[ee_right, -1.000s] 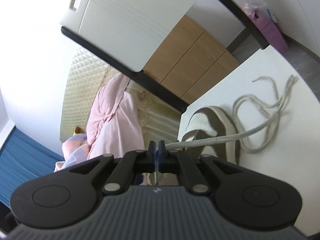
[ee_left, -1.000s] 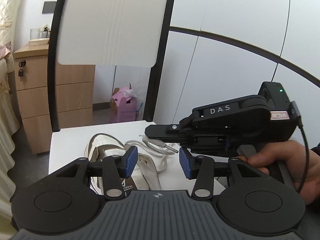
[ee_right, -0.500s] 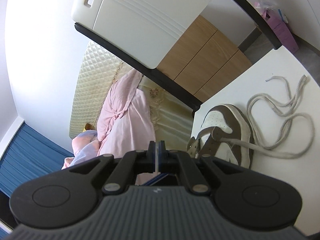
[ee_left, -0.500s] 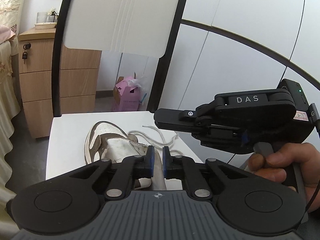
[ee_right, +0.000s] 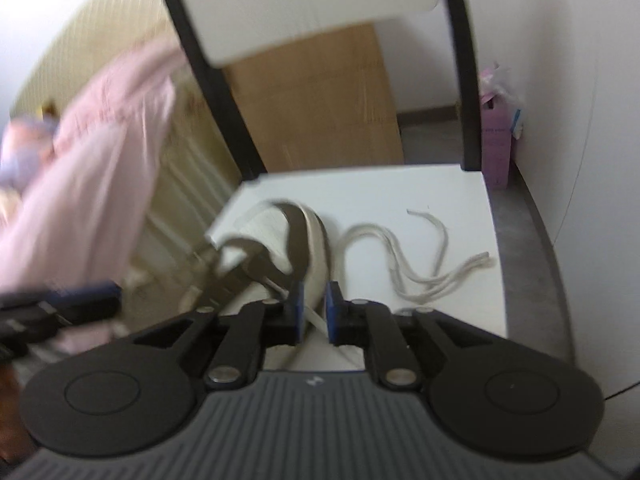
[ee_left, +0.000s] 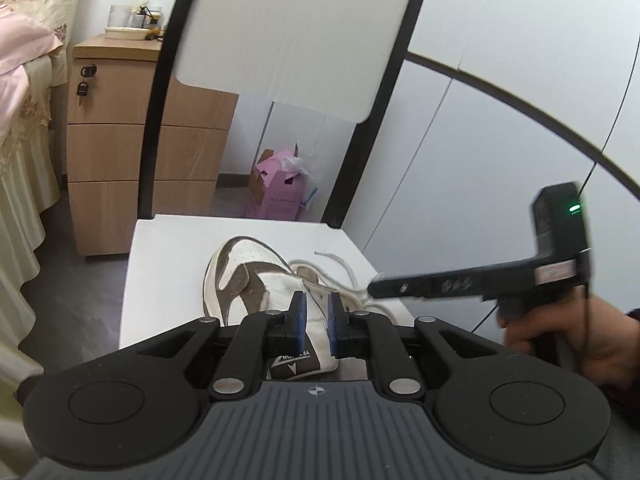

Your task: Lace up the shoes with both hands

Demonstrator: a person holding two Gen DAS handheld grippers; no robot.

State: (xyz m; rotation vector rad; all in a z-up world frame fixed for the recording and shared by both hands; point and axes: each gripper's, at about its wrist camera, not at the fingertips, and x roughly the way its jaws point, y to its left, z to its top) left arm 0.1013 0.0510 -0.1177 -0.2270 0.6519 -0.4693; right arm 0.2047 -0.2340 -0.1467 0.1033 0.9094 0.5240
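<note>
A brown and white shoe (ee_left: 248, 272) (ee_right: 308, 236) lies on the white chair seat (ee_left: 168, 264) (ee_right: 440, 188), toe pointing away from me. Its pale lace (ee_left: 344, 268) (ee_right: 420, 264) trails in loose loops to the shoe's right. My left gripper (ee_left: 316, 320) hovers over the shoe's near end. Its jaws are opening from a narrow gap, and through that gap I see only the white upper. My right gripper (ee_right: 315, 310) (ee_left: 376, 288) is at the shoe's right side, blurred by motion. Its jaws are opening, and a lace strand runs loosely through the gap, not pinched.
The chair's white back (ee_left: 296, 28) on black posts rises behind the seat. A wooden drawer cabinet (ee_left: 120, 152) and a bed with pink cloth (ee_left: 24, 52) stand to the left. A pink box (ee_left: 276, 192) sits on the floor behind. A person's hand (ee_left: 592, 340) holds the right gripper.
My left jaws went from wide to nearly together. The right gripper rolled and swung down to the shoe's right. Its jaws parted a little, and the taut lace fell slack.
</note>
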